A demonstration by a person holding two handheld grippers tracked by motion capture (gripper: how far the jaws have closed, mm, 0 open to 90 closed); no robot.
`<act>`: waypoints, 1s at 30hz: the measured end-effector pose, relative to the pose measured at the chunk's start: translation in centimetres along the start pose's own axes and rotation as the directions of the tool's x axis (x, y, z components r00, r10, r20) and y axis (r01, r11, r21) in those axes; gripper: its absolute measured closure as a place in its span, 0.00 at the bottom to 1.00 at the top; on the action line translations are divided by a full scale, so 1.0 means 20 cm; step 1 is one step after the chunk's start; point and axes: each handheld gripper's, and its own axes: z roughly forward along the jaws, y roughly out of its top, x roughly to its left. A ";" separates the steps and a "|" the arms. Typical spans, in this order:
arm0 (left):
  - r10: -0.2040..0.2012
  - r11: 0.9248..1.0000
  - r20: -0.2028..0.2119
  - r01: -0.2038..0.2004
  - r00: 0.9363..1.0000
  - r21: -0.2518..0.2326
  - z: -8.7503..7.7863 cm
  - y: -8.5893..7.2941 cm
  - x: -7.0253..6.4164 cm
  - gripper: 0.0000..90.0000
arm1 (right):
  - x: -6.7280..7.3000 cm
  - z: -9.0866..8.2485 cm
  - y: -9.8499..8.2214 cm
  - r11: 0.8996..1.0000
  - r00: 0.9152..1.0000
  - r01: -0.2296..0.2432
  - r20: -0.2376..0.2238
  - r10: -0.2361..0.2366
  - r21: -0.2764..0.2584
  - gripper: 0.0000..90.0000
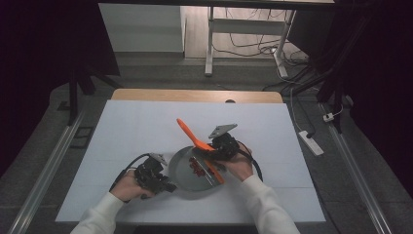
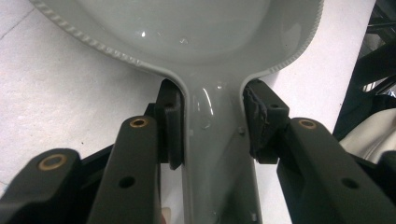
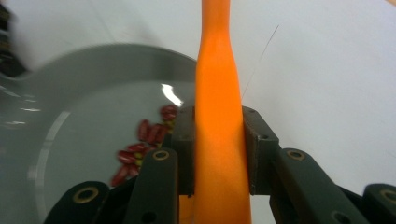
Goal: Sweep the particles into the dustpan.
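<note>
Partly tongs-hidden orange spatula (image 3: pixel 218 93) handle

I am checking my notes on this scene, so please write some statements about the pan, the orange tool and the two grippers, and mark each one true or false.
1. The left gripper is clamped on the handle of the grey pan. True.
2. The right gripper holds a metal fork. False: it is shut on the orange spatula.
3. Red beans lie inside the pan. True.
4. The pan stands on a bare wooden floor. False: it rests on the white table.
5. The spatula handle points away from the person, up over the table. True in the high view.
6. The right gripper hangs open over the pan. False: its pads press both sides of the spatula.
</note>
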 end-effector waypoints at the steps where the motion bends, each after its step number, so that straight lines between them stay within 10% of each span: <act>1: 0.000 1.000 0.000 0.000 1.000 0.000 0.00 0.00 0.00 0.69 | 0.00 0.00 0.00 1.000 1.000 0.000 0.000 0.000 0.000 0.78; 20: 0.001 1.000 0.000 -0.001 1.000 -0.002 0.00 0.00 0.00 0.69 | -0.13 -0.10 -0.07 0.998 0.979 -0.055 0.198 0.053 0.005 0.78; 30: 0.001 1.000 -0.003 -0.001 1.000 0.001 0.00 0.00 0.00 0.69 | -0.13 -0.06 -0.09 0.997 0.984 -0.074 0.165 0.068 0.029 0.78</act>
